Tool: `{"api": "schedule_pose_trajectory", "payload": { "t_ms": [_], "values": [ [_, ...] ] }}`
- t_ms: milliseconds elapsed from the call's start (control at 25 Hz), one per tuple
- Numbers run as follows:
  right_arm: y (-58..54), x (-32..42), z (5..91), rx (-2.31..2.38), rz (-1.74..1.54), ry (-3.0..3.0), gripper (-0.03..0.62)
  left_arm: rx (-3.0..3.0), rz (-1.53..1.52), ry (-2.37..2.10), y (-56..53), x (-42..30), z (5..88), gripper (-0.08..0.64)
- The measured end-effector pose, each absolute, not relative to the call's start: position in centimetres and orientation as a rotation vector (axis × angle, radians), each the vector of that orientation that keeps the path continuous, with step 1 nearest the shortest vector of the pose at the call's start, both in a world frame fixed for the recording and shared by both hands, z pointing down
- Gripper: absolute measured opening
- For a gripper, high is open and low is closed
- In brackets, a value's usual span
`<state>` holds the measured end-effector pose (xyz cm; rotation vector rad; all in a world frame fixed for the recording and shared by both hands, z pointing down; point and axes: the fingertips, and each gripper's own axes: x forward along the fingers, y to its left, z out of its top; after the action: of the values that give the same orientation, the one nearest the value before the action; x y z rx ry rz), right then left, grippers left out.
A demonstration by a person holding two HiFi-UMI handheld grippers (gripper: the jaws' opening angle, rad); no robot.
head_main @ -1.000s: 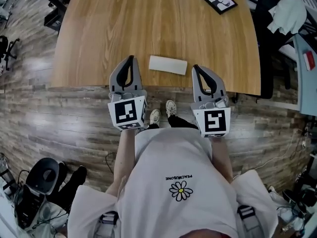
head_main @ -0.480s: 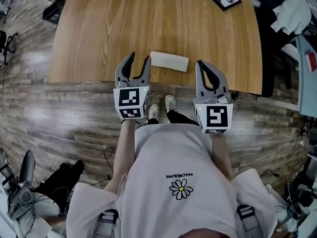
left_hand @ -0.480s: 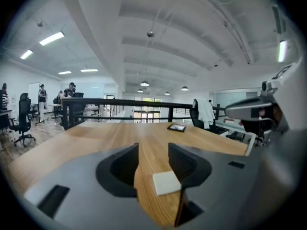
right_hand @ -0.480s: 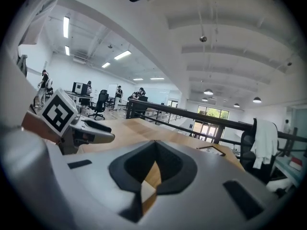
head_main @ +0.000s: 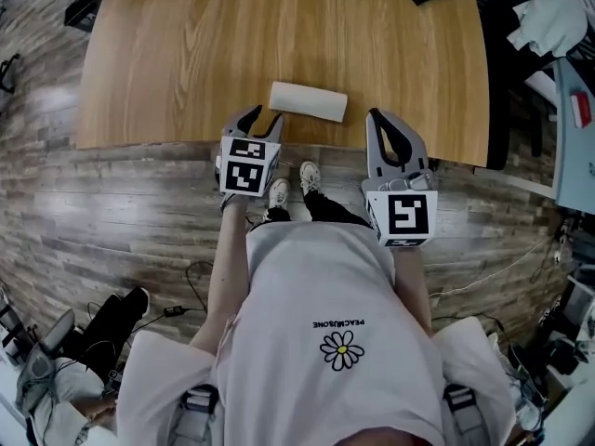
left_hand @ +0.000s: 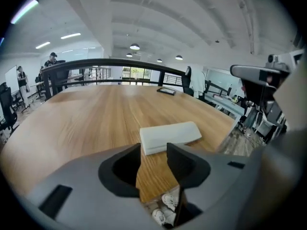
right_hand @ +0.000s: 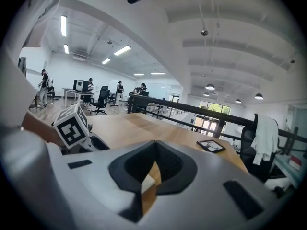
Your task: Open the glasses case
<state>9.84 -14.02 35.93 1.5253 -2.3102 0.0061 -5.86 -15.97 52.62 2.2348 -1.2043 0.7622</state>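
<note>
A: What did the room hold?
B: A plank floor (head_main: 112, 203) and a wide wooden tabletop (head_main: 279, 35).
A: And the hand-held grippers?
B: The left hand-held gripper (head_main: 264, 115) had just been opening, its jaws wide apart and empty. The right hand-held gripper (head_main: 376, 117) was closed on nothing. The white glasses case (head_main: 308, 101) lay shut near the tabletop's edge, just beyond the left jaws, untouched.

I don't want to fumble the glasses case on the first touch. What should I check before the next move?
1. Glasses case lying closed near the table edge: ok.
2. Left hand-held gripper open: ok; its jaws have just been opening, nothing between them.
3. Case in line ahead of the left jaws: ok.
4. Right hand-held gripper open to help: not ok, jaws shut.
5. Which side the case's opening seam faces: cannot tell.
</note>
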Motion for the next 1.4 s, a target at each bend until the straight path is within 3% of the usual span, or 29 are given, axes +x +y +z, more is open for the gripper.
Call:
{"api": "schedule_pose_trajectory", "payload": {
  "t_ms": [960,1080,1200,1400],
  "values": [
    [-16.6,8.6,41.2,1.224,-0.03,-2.248,0.01,2.061,0.877,-1.057,-17.3,-4.7,56.4,0.132],
    [-16.2,7.8,44.4,1.047,-0.067,-2.169,0.071,2.078,0.889,-1.054,-17.2,-4.8,56.4,0.125],
    [-15.4,6.6,47.8,0.843,-0.063,-2.116,0.247,2.078,0.884,-1.048,-17.1,-4.9,56.5,0.121],
    [-15.5,5.9,52.0,0.684,-0.092,-2.081,0.278,2.077,0.894,-1.034,-17.1,-5.0,56.6,0.118]
  ]
}}
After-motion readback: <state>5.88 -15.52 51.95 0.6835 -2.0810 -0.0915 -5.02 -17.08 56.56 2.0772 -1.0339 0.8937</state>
